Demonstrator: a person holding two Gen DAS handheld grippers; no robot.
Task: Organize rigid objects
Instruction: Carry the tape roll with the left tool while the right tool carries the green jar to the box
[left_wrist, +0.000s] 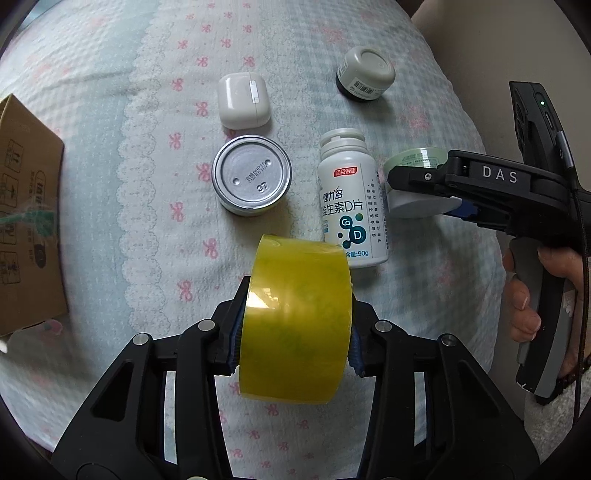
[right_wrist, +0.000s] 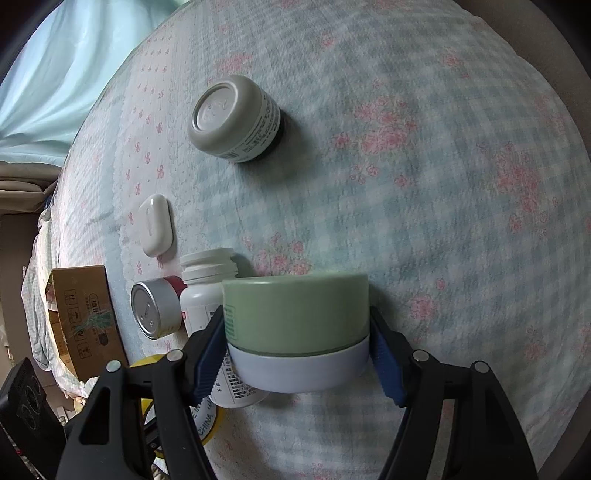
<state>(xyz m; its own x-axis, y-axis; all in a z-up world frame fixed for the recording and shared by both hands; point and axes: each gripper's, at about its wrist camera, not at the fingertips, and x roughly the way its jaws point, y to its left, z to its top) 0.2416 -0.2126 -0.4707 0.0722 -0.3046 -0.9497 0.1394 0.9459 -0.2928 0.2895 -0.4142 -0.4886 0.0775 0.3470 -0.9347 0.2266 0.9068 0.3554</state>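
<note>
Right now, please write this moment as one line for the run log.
left gripper: shut on yellow tape roll | right gripper: shut on green jar | on bedspread: tin can, white bottle, earbud case

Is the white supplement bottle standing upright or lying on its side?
Lying on its side: the white supplement bottle rests lengthwise on the bedspread.

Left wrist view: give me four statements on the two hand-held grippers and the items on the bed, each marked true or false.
1. The left hand-held gripper grips a yellow tape roll. True.
2. The right hand-held gripper is empty. False: it clamps a green jar.
3. The vitamin bottle lies on its side. True.
4. The earbud case sits inside the cardboard box. False: it lies on the bedspread.
</note>
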